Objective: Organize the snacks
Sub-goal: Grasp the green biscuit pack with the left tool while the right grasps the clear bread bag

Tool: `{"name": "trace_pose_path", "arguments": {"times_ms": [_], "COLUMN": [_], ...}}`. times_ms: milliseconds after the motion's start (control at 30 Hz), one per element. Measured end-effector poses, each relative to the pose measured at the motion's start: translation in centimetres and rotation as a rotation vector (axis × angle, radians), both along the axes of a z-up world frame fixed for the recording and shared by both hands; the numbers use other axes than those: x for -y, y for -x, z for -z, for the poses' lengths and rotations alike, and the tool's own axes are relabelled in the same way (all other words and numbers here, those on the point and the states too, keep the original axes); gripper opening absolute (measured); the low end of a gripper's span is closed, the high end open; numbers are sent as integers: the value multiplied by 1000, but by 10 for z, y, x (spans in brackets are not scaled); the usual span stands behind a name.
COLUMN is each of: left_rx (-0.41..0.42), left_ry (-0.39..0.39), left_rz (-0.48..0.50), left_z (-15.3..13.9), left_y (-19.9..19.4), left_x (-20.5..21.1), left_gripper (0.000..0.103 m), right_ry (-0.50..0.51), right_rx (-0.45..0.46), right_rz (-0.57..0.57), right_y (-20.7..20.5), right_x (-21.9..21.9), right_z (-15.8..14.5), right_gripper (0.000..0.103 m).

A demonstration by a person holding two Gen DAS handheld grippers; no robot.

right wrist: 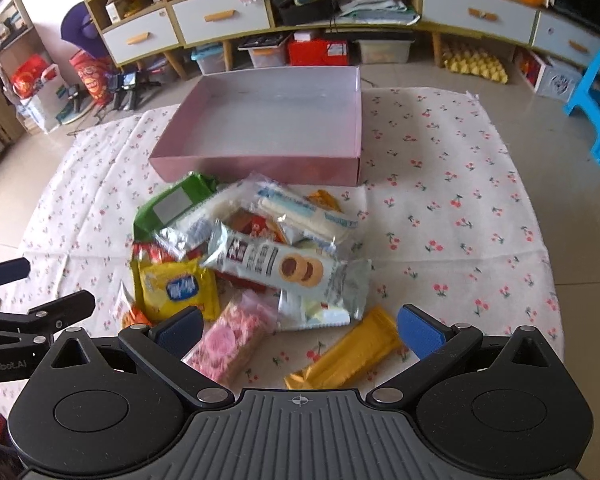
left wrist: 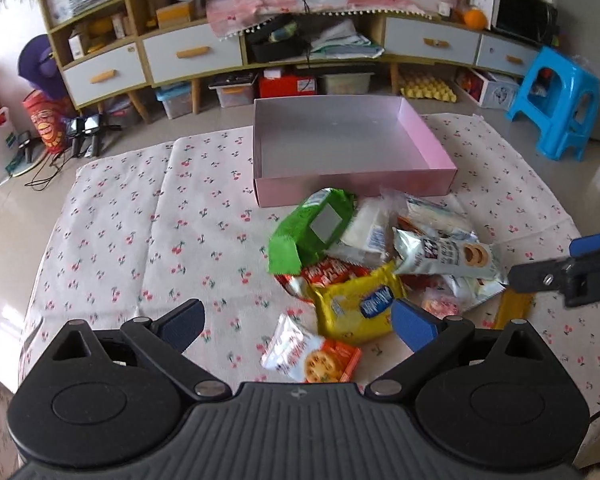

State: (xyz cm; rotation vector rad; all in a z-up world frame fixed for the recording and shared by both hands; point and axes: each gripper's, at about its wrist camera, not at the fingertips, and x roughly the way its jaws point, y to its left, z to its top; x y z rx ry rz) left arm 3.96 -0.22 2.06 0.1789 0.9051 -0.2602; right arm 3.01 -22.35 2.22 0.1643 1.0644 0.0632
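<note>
Both my grippers hang spread and empty over the snack pile, with the pink box bare behind it.

In the left wrist view my left gripper (left wrist: 298, 322) has its fingers wide apart at the bottom of the frame, with an orange cracker packet (left wrist: 314, 354) lying between them and a yellow packet (left wrist: 354, 306) just above; the right gripper pokes in at the right edge. In the right wrist view my right gripper (right wrist: 300, 330) is spread just as wide, above a pink packet (right wrist: 230, 342) and a golden bar (right wrist: 350, 354) low in the frame. The snack pile (right wrist: 252, 248) sits mid-frame on the cherry-print cloth (right wrist: 440, 208), a green packet (right wrist: 172, 206) at its upper left and a silver biscuit packet (right wrist: 288, 270) lying on top. The pink box (right wrist: 260, 164) rests just above the pile, with nothing inside.
</note>
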Motion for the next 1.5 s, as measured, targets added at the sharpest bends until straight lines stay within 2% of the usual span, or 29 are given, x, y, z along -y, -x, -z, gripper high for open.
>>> {"name": "trace_pose_path", "arguments": {"times_ms": [100, 233, 433, 567, 833, 967, 1033, 1133, 1267, 1367, 1500], "left_rx": [-2, -9, -78, -68, -101, -131, -156, -184, -179, -189, -199], "left_ry": [20, 100, 262, 310, 330, 329, 315, 337, 316, 307, 296], "left_rz": [-33, -21, 33, 74, 58, 56, 45, 32, 33, 13, -5], "left_z": [9, 20, 36, 41, 55, 63, 67, 69, 68, 66, 62], "left_y": [-16, -41, -75, -87, -109, -112, -115, -116, -115, -116, -115], "left_x": [-7, -17, -25, -20, -15, -14, -12, -13, -12, -13, -14], "left_gripper": [98, 92, 82, 80, 69, 64, 63, 62, 61, 58, 52], "right_ry": [-58, -191, -199, -177, -195, -177, -159, -142, -97, -72, -46], "right_rx": [28, -12, 56, 101, 68, 60, 58, 74, 81, 77, 67], "right_rz": [-25, -33, -32, -78, -63, -78, -70, -67, -83, -89, -91], "right_y": [-13, -33, -50, -60, -88, -95, -98, -99, -100, -100, -99], "right_x": [10, 32, 55, 54, 48, 35, 30, 22, 13, 10, 7], "right_z": [6, 27, 34, 39, 69, 79, 82, 82, 83, 82, 79], "right_gripper": [103, 102, 100, 98, 87, 85, 85, 81, 79, 74, 60]}}
